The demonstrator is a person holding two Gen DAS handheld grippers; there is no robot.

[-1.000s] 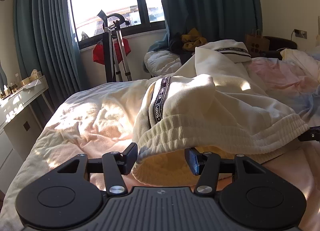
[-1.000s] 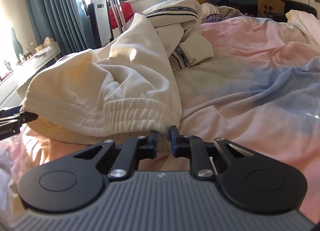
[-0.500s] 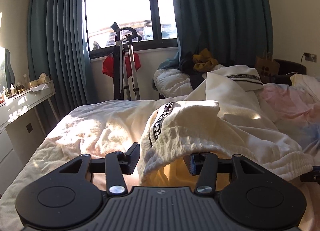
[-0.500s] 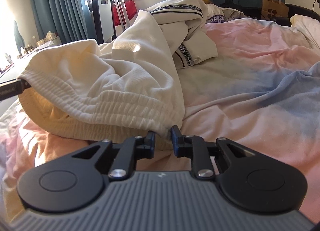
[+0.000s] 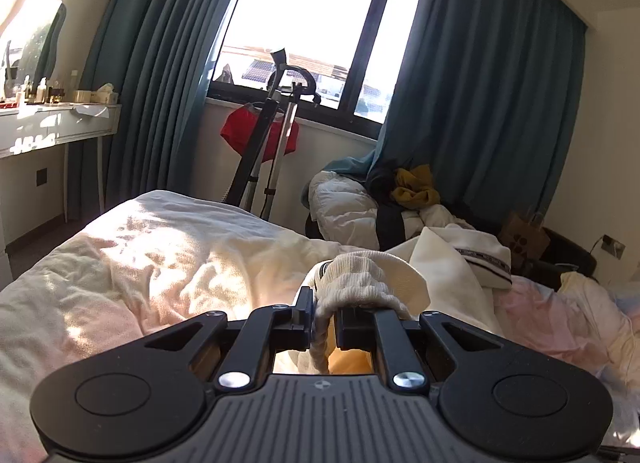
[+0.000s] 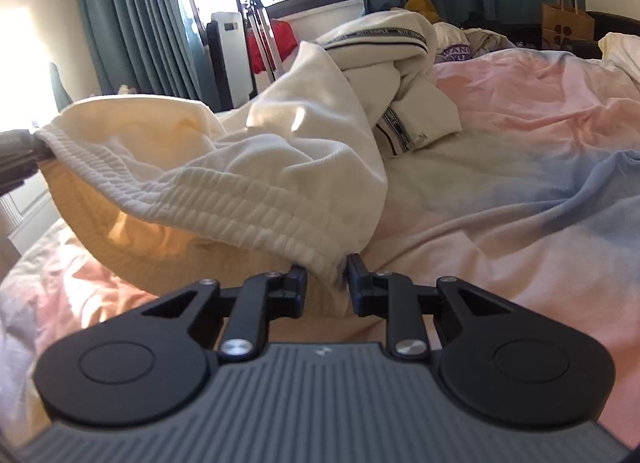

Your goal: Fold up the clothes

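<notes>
A pair of cream sweatpants [image 6: 248,167] with a ribbed waistband and black lettered side stripes lies on the bed; it also shows in the left wrist view [image 5: 372,275]. My left gripper [image 5: 323,319] is shut on one end of the waistband and holds it raised. My right gripper [image 6: 327,275] is shut on the other end of the waistband, low over the bed. The waistband hangs stretched between them, its opening showing the yellow-lit inside. The left gripper's tip shows at the far left of the right wrist view [image 6: 16,159]. The legs trail away in a bunched heap.
The bed [image 6: 520,167] has a rumpled pink, blue and cream cover. A heap of clothes and white bedding [image 5: 384,199] sits at its far end below teal curtains. A stand with a red garment [image 5: 264,131], a white dresser [image 5: 48,127] and a paper bag [image 6: 566,23] surround it.
My left gripper closed on the waistband and lifted it, tilting upward. The waistband rose and stretched between the two grippers. My right gripper stayed shut on its end.
</notes>
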